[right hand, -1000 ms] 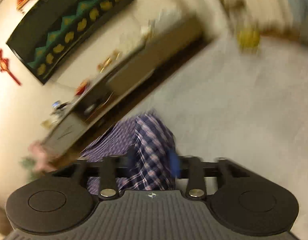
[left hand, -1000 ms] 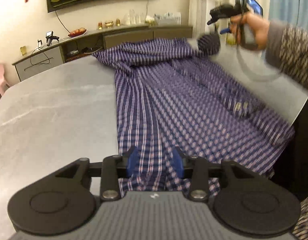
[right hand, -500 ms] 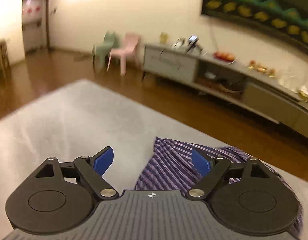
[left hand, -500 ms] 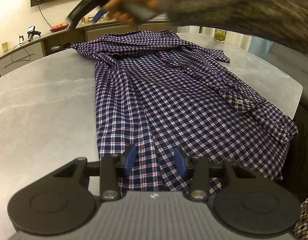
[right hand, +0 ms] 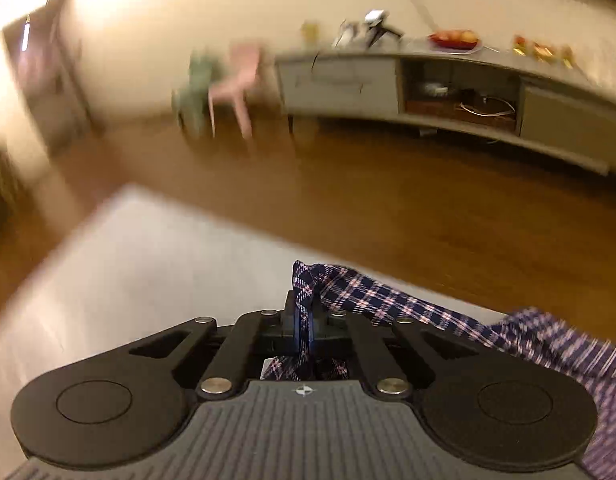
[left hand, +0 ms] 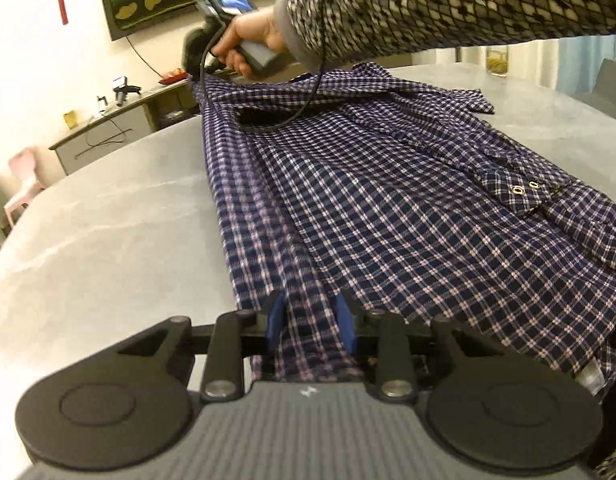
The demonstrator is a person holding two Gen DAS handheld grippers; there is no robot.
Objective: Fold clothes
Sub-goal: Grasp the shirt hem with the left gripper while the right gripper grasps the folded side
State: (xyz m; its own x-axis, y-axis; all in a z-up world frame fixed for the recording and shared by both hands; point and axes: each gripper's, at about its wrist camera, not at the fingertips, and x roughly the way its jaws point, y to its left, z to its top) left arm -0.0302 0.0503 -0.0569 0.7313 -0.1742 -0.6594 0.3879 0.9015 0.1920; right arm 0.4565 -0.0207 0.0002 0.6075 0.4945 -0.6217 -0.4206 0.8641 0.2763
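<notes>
The plaid shirt (left hand: 387,208) lies lengthwise on the grey worktop (left hand: 108,240), its long axis running straight away from the left tool (left hand: 309,322), whose jaws are closing around the near hem. The right tool (right hand: 304,320), clamped tight on the far corner, was wide open and empty half a second ago. Both ends are now gripped along one edge.

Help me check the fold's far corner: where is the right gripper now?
In the left wrist view the right gripper is at the far left corner of the navy plaid shirt, near the grey table's far edge, shut on that fabric.
</notes>
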